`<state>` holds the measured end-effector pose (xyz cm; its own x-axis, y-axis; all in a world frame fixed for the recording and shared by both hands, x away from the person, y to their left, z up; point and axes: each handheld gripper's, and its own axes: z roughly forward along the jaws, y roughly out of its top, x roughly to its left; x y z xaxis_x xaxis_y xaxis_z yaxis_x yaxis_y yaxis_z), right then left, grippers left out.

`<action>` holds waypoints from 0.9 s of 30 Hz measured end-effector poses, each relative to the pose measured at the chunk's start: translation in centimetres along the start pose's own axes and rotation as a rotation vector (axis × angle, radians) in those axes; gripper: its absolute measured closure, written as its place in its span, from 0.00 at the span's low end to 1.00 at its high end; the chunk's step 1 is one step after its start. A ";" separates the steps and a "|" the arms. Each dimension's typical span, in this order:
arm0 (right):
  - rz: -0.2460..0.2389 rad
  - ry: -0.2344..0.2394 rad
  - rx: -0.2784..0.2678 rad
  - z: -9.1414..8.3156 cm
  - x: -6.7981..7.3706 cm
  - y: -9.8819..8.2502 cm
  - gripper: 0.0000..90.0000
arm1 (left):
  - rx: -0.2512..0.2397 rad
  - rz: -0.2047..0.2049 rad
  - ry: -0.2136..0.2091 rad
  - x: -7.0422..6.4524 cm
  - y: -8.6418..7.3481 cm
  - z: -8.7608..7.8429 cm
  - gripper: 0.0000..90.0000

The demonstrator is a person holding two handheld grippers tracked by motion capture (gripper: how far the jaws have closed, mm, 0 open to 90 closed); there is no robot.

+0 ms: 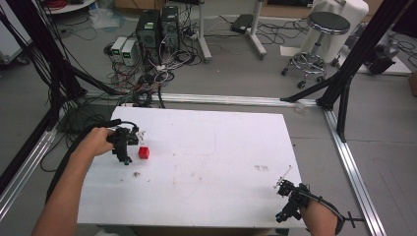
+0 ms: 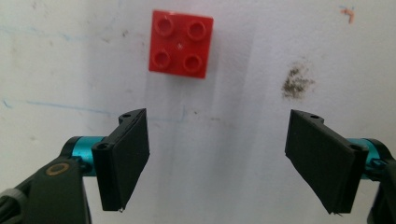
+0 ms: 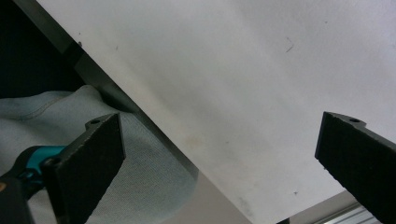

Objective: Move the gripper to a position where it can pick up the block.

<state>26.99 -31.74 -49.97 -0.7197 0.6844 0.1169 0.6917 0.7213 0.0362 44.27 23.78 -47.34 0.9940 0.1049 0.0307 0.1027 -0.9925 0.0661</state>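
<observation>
A person's left tongs (image 1: 129,156) hang over a white desk (image 1: 211,147) with the jaws spread wide and empty, a small red brick (image 1: 143,152) just beside them on the side toward the desk's middle. In the left gripper view the left tongs (image 2: 217,158) point down at the bare surface, and the red brick (image 2: 181,44) lies studs up just beyond the jaw tips, nearer one jaw than the other, touching neither. A dark smudge (image 2: 297,83) marks the desk near the brick, on the other jaw's side. The right tongs (image 1: 287,189), well apart from the brick at the desk's near corner, are likewise wide open and hold nothing; in the right gripper view the right tongs (image 3: 219,163) look across the desk's edge, with pale cloth (image 3: 140,177) below it. The risk, as it looks now: because the brick sits off-centre, closing from here could catch only a corner and skid or spin it away across the smooth top.
</observation>
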 end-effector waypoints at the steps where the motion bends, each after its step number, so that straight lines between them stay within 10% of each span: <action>1: 0.000 0.000 0.000 0.0 0.0 0.0 0.01 | 0.006 0.008 -0.002 0.2 0.3 0.0 0.25; 27: -0.006 0.008 0.010 0.2 0.1 -0.1 0.01 | 0.066 0.160 -0.021 1.9 4.1 3.1 0.25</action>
<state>26.82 -31.75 -50.20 -0.7231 0.6794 0.1245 0.6870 0.7262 0.0269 46.68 19.70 -50.06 0.9983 -0.0557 0.0145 -0.0557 -0.9984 -0.0032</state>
